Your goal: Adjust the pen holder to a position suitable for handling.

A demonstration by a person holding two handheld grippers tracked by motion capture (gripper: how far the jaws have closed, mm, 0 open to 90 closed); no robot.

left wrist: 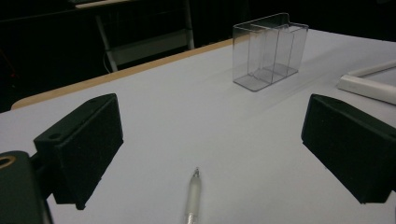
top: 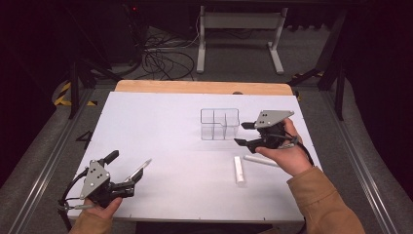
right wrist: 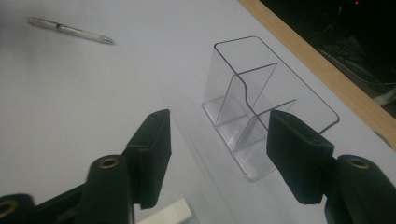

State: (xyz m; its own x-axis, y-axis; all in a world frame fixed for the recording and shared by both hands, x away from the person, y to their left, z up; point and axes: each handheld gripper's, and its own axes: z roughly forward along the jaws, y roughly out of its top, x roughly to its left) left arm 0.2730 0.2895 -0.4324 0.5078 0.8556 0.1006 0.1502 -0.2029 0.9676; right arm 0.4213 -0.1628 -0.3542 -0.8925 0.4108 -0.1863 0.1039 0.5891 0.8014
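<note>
White table (top: 160, 126): both tools empty, left tool (top: 127, 168) wide, right tool (top: 243, 133) part-open by clear organizer (top: 220, 124)

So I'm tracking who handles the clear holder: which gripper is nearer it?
Right. The right gripper sits just beside the clear holder; the left gripper is far off, near the pen.

Dim room, grey carpeted floor (top: 44, 161), white table frame (top: 238, 29) behind (cables (top: 163, 58) tangled beside it), dark surroundings.

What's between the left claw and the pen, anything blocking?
Nothing visible. The pen lies on bare table right in front of the left claw, between its open jaws. The clear organizer and white sticks sit farther off.
</note>
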